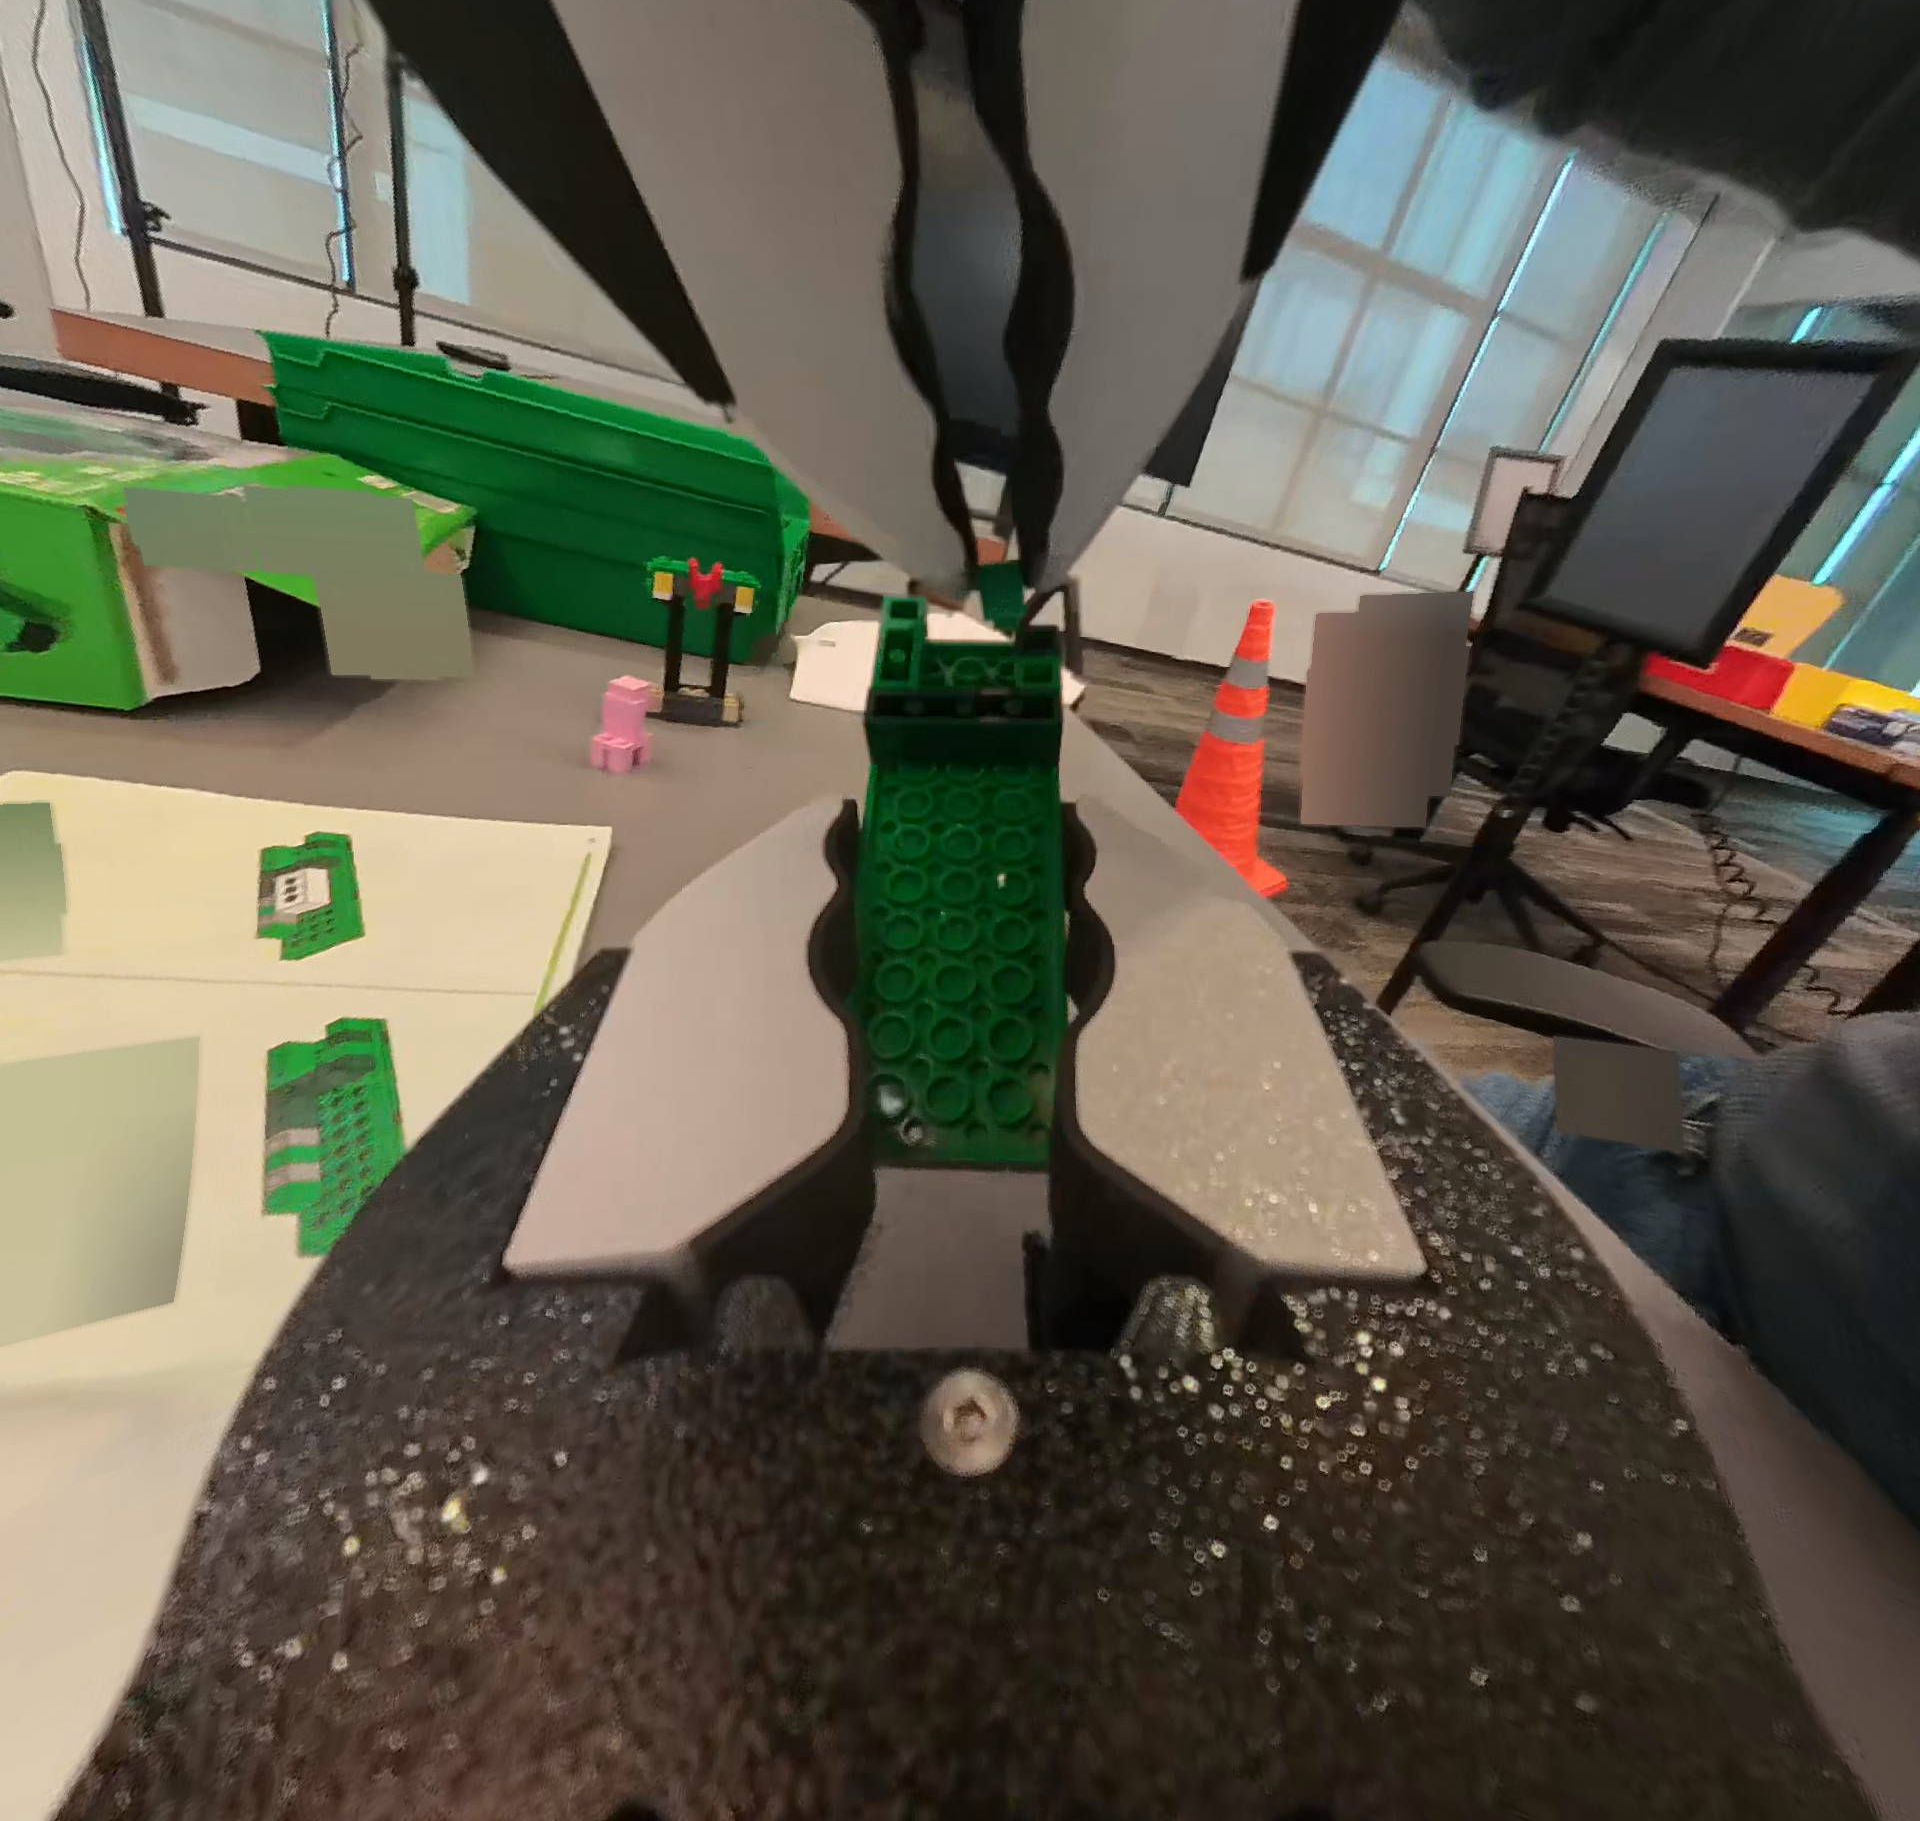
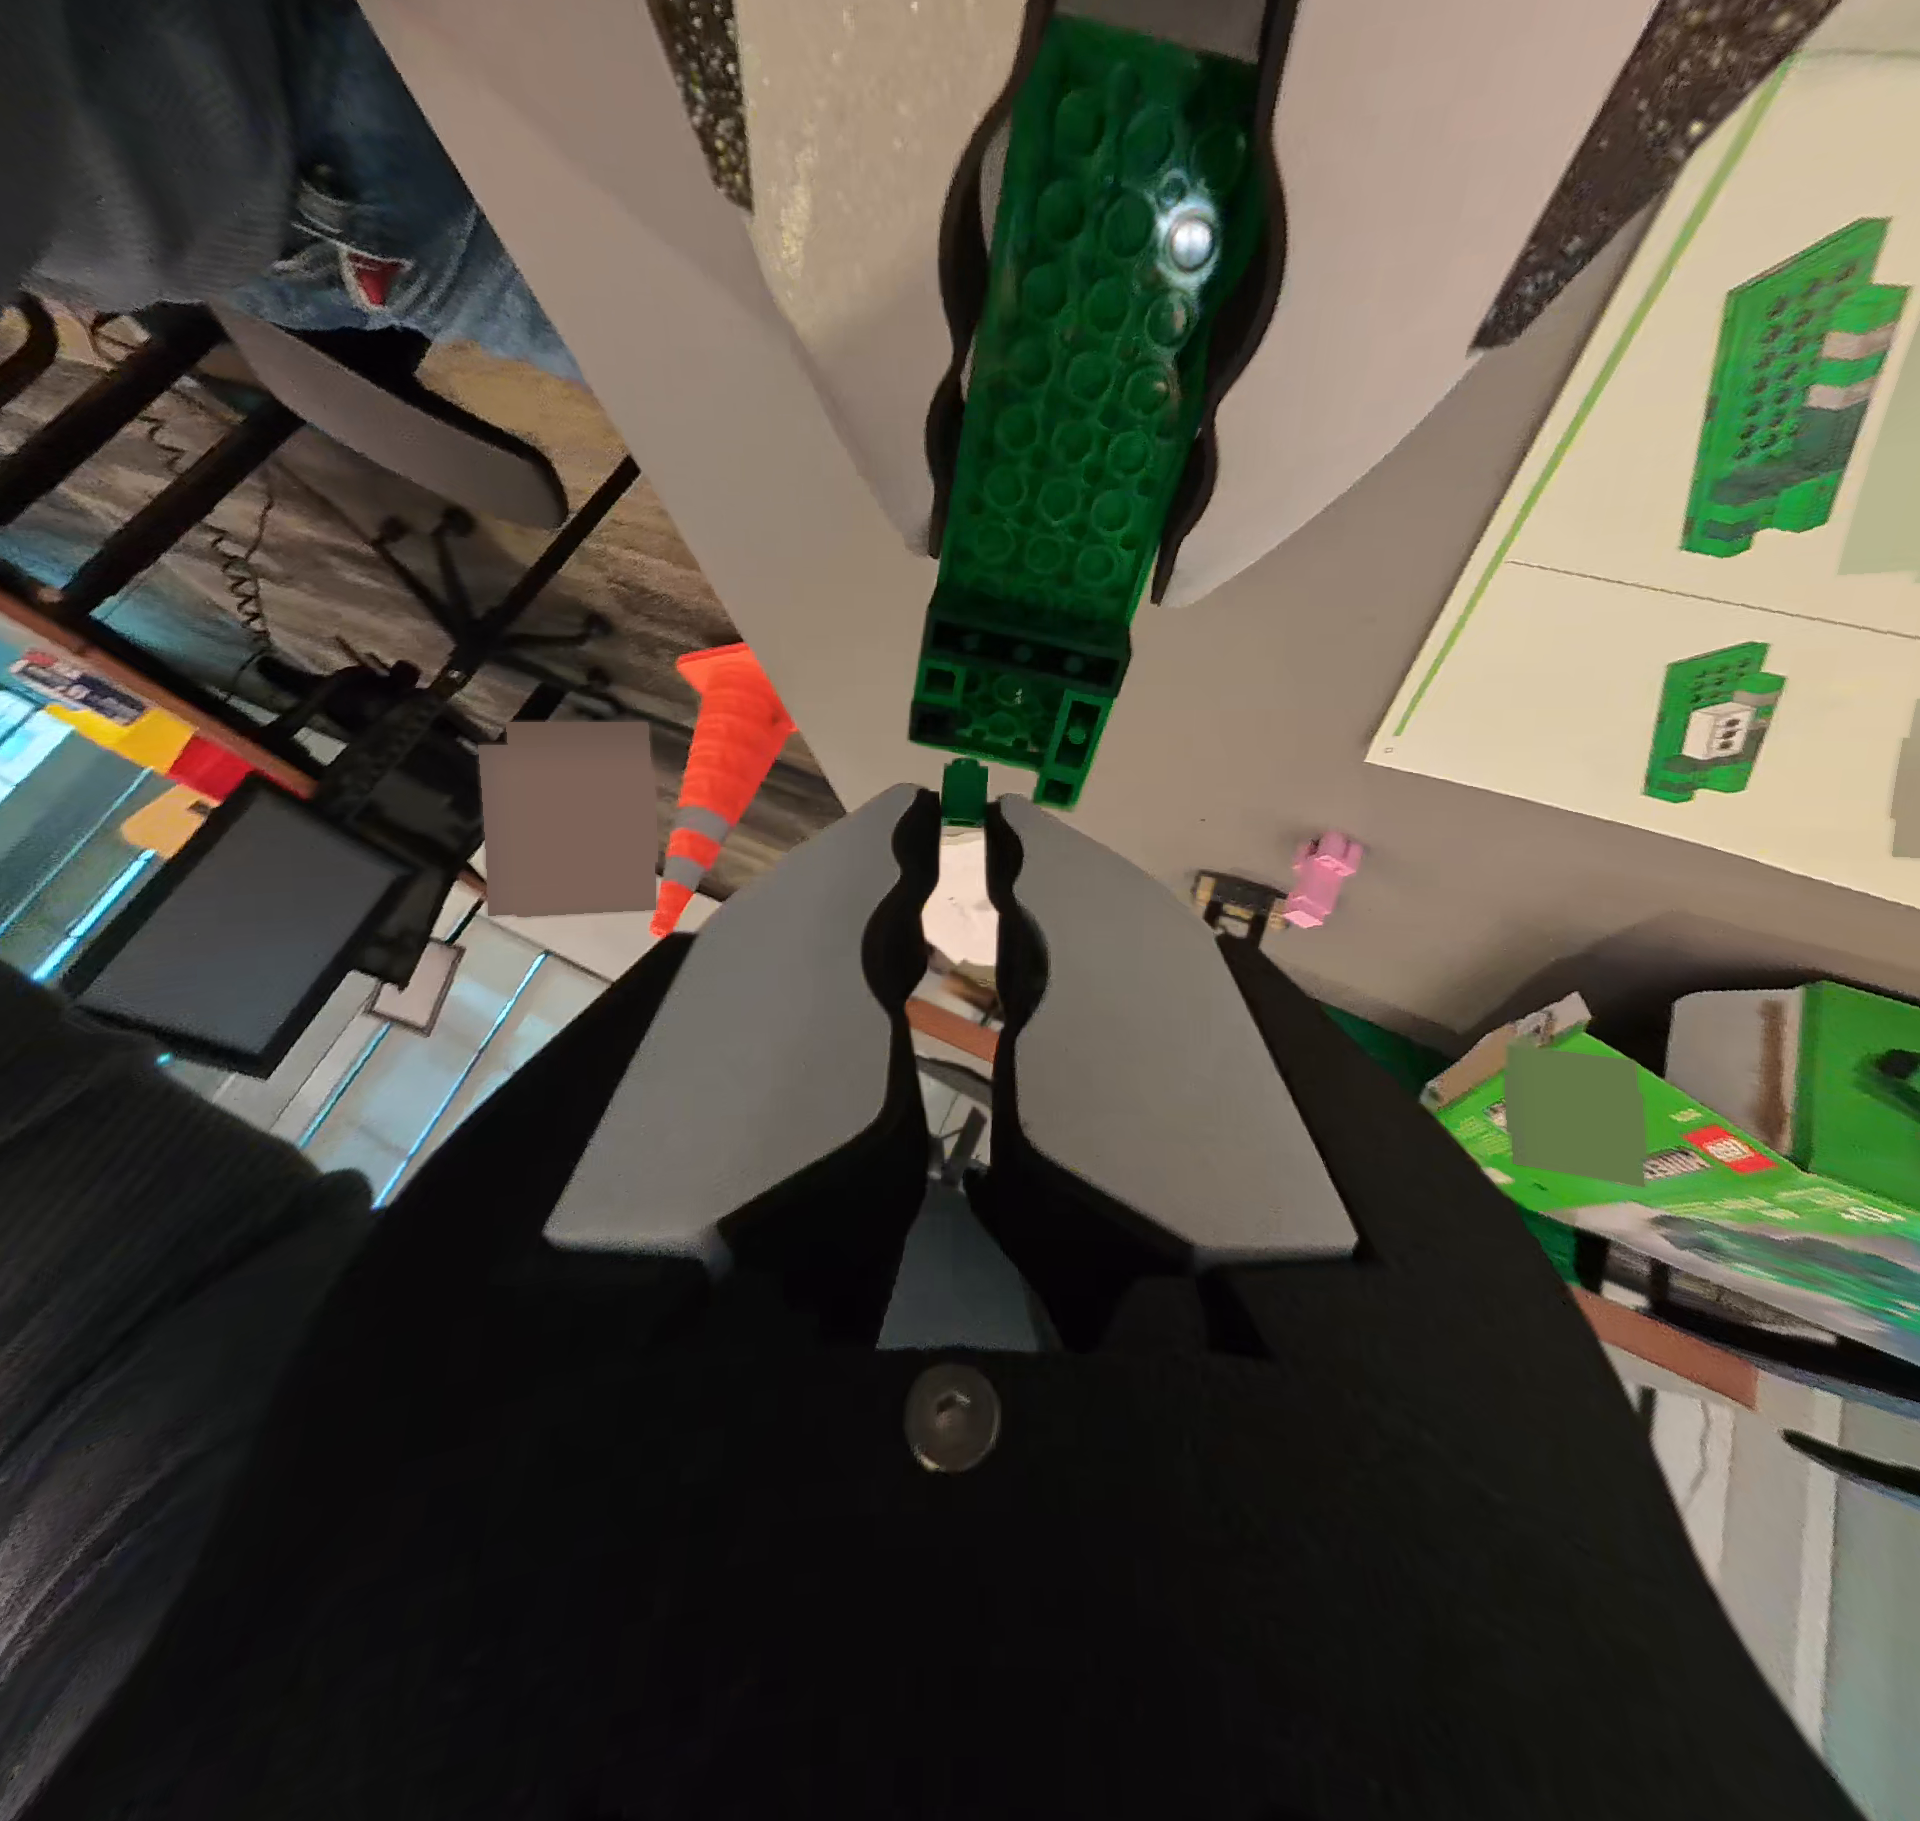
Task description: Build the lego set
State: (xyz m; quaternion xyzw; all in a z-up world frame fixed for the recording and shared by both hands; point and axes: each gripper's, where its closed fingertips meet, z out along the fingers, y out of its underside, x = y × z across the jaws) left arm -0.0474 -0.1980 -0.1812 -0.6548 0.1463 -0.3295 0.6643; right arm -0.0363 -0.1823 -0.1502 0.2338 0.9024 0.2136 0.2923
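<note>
1. A grey table (image 1: 468, 763) carries the work, in an office room with large windows, a dark monitor (image 1: 1714, 493) and an orange traffic cone (image 1: 1242, 732) on the floor to the right.
2. Nearest, the left gripper (image 1: 961, 826) points forward, its jaws clamped on the sides of a green lego plate assembly (image 1: 961, 961), underside up, its stacked end far from the camera.
3. The right gripper (image 2: 964, 810) comes in from the opposite side, fingers pinched on a small green brick (image 2: 962, 792) just beside the assembly's far end.
4. An open instruction booklet (image 1: 312, 940) lies left.
5. Farther: a pink lego figure (image 1: 621, 724), a small black post build (image 1: 698, 649), a green printed box (image 1: 125, 576) and a green bin (image 1: 540, 483).
</note>
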